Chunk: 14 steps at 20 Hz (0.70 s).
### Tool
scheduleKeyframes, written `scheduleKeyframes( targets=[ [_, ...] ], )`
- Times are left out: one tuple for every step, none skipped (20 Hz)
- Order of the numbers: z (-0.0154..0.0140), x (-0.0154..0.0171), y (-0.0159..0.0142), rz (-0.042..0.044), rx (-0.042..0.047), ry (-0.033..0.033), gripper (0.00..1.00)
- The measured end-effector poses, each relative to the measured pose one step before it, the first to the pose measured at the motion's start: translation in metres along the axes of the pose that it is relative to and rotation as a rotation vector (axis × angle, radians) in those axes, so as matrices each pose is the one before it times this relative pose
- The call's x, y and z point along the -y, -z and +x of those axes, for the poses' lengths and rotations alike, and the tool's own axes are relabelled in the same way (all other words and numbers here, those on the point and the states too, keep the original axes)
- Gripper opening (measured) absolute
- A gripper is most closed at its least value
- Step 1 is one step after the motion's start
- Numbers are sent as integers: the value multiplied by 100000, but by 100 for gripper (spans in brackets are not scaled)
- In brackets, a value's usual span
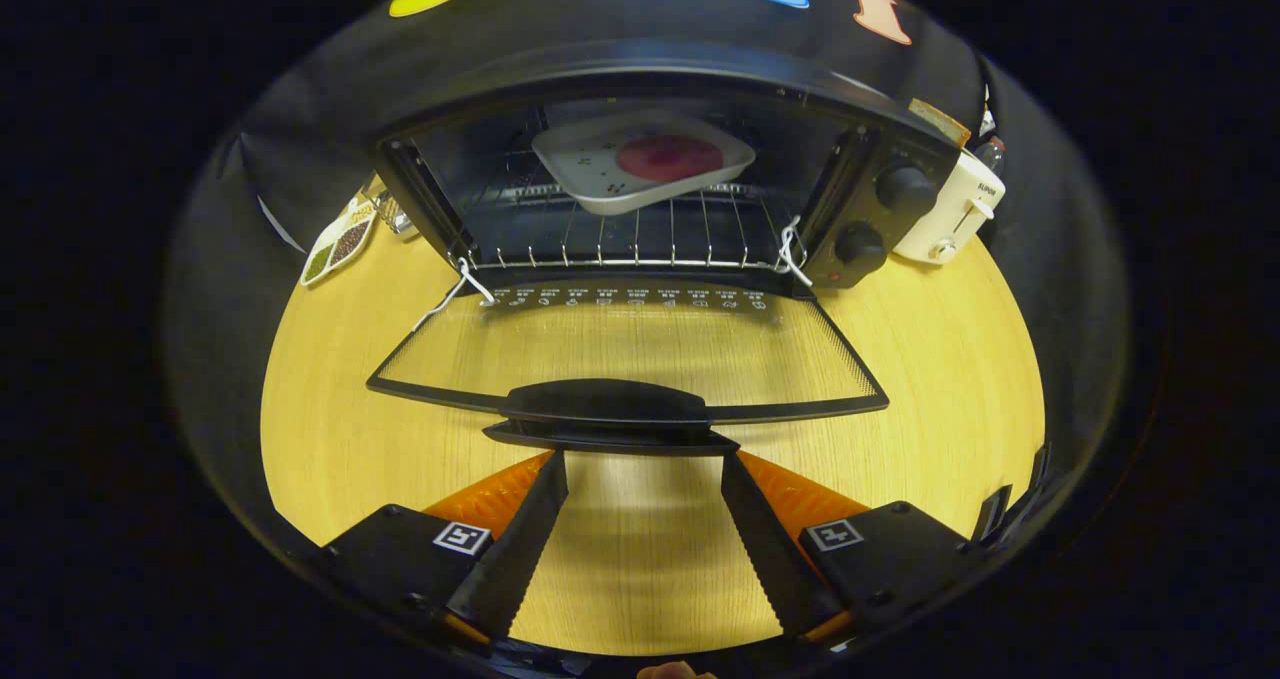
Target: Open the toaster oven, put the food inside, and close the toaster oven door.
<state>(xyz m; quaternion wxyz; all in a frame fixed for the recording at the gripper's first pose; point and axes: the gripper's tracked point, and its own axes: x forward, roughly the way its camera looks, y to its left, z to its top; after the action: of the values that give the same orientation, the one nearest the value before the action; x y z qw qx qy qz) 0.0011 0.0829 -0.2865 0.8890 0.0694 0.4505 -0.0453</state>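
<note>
A black toaster oven (860, 174) stands on the wooden table with its glass door (625, 354) folded down flat toward me. On the wire rack (620, 239) inside rests a white plate (600, 164) with a round reddish piece of food (668, 157) on it. My gripper (642, 456) is open, its two fingers spread wide with only bare table between them. The fingertips reach just under the door's black handle (605, 404), which lies right ahead of them. Nothing is held.
A white toaster (950, 214) stands to the right of the oven, close against its knob panel. A packet of beans or spices (338, 241) lies to the oven's left. The light wooden table (950, 379) shows on both sides of the door.
</note>
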Motion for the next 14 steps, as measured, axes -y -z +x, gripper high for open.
scheduleKeyframes(
  targets=[
    [-714, 10, -627, 3, 3273, -586, 99],
    [-671, -3, -642, 848, 4046, -593, 99],
    [-798, -155, -995, 1577, 4784, -931, 99],
    [-728, -118, -956, 1222, 4115, -304, 99],
    [-774, -107, -835, 724, 3412, -1265, 99],
    [-795, -359, -724, -3, 2907, -1289, 99],
    [-911, -46, -895, -899, 3464, -728, 99],
    [-814, 27, -1293, -1595, 4326, -469, 99],
    [-524, 306, -1206, -1782, 4713, -68, 99],
    [-164, 399, -1067, -1656, 5187, -179, 99],
    [-718, 388, -1398, -1378, 5083, -442, 99],
    [-802, 459, -1221, -1000, 4732, -108, 99],
    [-1064, 498, -1259, -423, 4334, -47, 99],
    [-987, 677, -1251, 135, 4184, -46, 98]
  ],
)
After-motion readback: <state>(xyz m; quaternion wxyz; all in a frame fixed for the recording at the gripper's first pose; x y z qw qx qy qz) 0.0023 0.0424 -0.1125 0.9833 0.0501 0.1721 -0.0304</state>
